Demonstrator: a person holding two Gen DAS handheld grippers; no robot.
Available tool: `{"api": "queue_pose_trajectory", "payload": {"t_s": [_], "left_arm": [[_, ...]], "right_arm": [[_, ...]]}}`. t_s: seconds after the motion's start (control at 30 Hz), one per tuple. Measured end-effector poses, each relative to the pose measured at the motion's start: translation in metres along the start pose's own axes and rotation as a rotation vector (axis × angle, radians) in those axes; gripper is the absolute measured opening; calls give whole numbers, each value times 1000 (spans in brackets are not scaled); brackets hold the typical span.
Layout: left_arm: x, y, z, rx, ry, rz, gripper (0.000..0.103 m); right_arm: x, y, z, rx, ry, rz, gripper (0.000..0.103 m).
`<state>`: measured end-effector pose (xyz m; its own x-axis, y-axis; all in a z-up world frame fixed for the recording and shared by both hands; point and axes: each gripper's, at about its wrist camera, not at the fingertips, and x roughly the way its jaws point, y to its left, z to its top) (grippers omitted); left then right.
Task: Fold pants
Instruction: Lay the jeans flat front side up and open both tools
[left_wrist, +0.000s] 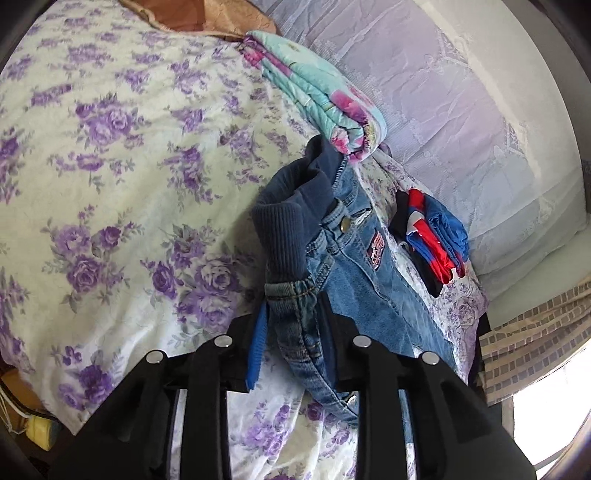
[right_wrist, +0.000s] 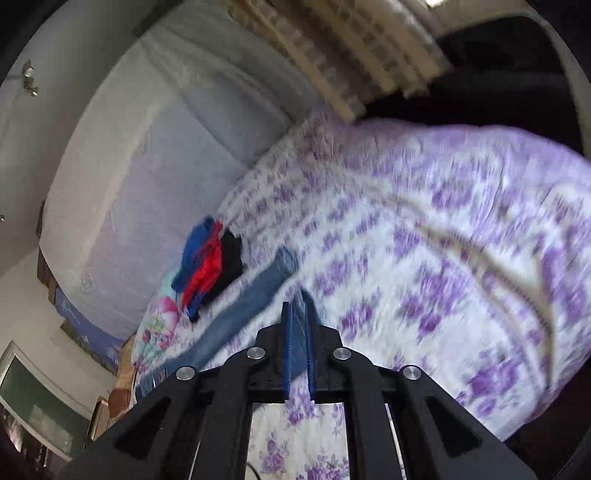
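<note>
From my left wrist, my left claw (left_wrist: 291, 332) is clenched on the waistband end of the blue jeans (left_wrist: 354, 254), the denim bunched between my two blue-padded fingers (left_wrist: 256, 347). The jeans' dark ribbed waistband is folded over just above my grip, and the rest of the jeans lies on the purple-flowered bedspread (left_wrist: 122, 177), running away from my claw. Just beside the jeans, on their right, sits a folded red, blue and black garment (left_wrist: 432, 236). Beyond the jeans' far end lies a folded turquoise and pink blanket (left_wrist: 321, 92), with the pale lace-covered mattress edge (left_wrist: 461, 110) to the right of it.

From my right wrist, the picture is smeared. My right claw (right_wrist: 300, 325) has its blue pads close together but parted by a narrow gap, and I see nothing gripped between them, so it is released. The jeans (right_wrist: 251, 299) lie on the bedspread (right_wrist: 424, 240) just left of my fingertips, with the red, blue and black garment (right_wrist: 210, 266) beside them on their left.
</note>
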<state>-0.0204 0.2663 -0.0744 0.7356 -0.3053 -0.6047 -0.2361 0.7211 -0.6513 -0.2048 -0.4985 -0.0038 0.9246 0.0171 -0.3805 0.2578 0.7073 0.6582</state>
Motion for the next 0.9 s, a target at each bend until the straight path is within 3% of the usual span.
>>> {"api": "queue_pose_trajectory", "payload": {"t_s": [0.07,0.13,0.2,0.3,0.4,0.47,0.53,0.57,0.6,0.63,0.73,0.83,0.9], "left_arm": [[-8,-11,-4,33,-21,-5,39],[-13,-19,-8,66,-38,-4,42],[-18,-26,-13,96,-61,-3,42],[-27,-37,-18,133,-80,-47,42],[-36,-54,-26,188,-110,-55,43],[-37,-66,-31,232,-122,-47,47],[-34,-76,-33,251,-122,-49,52],[-32,-81,-35,261,-117,-56,53],[-29,-87,-37,276,-107,-68,54],[-26,-93,-41,299,-94,-82,55],[-9,-112,-60,384,-55,-83,55],[11,-123,-69,441,-52,-41,55],[23,-128,-64,448,-42,-33,55]], "right_arm": [[-47,5,27,-35,-155,-68,82],[-81,7,43,-124,-248,-197,81],[-100,2,41,-184,-283,-267,81],[-75,15,22,-300,-211,-284,81],[-18,48,-15,-420,-26,-181,81],[17,67,-44,-434,57,-100,79],[44,85,-66,-415,132,26,67],[55,96,-76,-410,170,80,50],[65,107,-86,-410,210,134,40],[72,116,-97,-413,247,176,39],[88,140,-125,-473,314,224,39],[97,155,-126,-452,256,189,64],[114,165,-115,-392,245,182,66]]}}
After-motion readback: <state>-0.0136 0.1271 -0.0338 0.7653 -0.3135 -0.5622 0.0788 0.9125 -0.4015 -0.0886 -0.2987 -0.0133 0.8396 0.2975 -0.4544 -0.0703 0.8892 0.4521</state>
